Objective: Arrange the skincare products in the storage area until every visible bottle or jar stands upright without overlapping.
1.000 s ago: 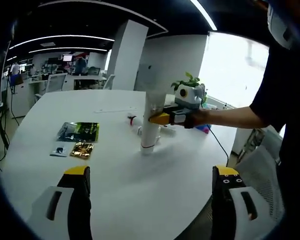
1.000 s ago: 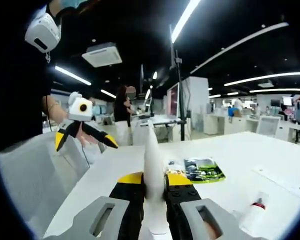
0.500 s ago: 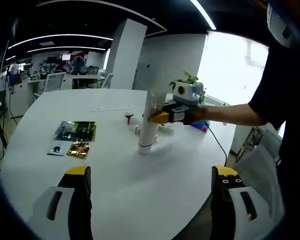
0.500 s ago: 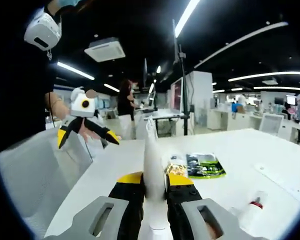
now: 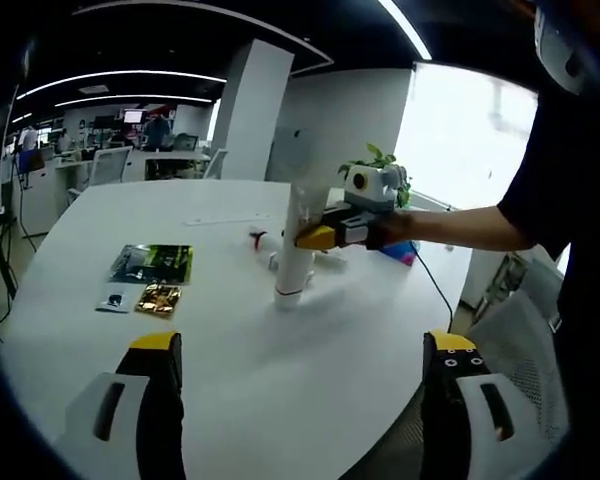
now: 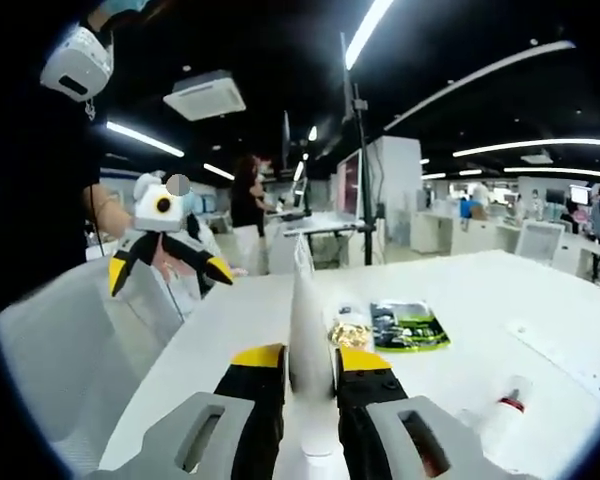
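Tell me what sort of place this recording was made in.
Most likely an open-plan office: a large white table in front, rows of desks with chairs and monitors behind, long strip ceiling lights, and a potted plant by a bright window.

I see a tall white plastic tube [image 5: 294,248] standing cap-down on the white round table [image 5: 230,370], and a small clear red-collared bottle [image 6: 501,414] lying flat nearby.

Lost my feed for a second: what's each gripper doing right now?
Left gripper: open, holding nothing, jaws wide apart above the white table.
Right gripper: shut on the white tube, held upright.
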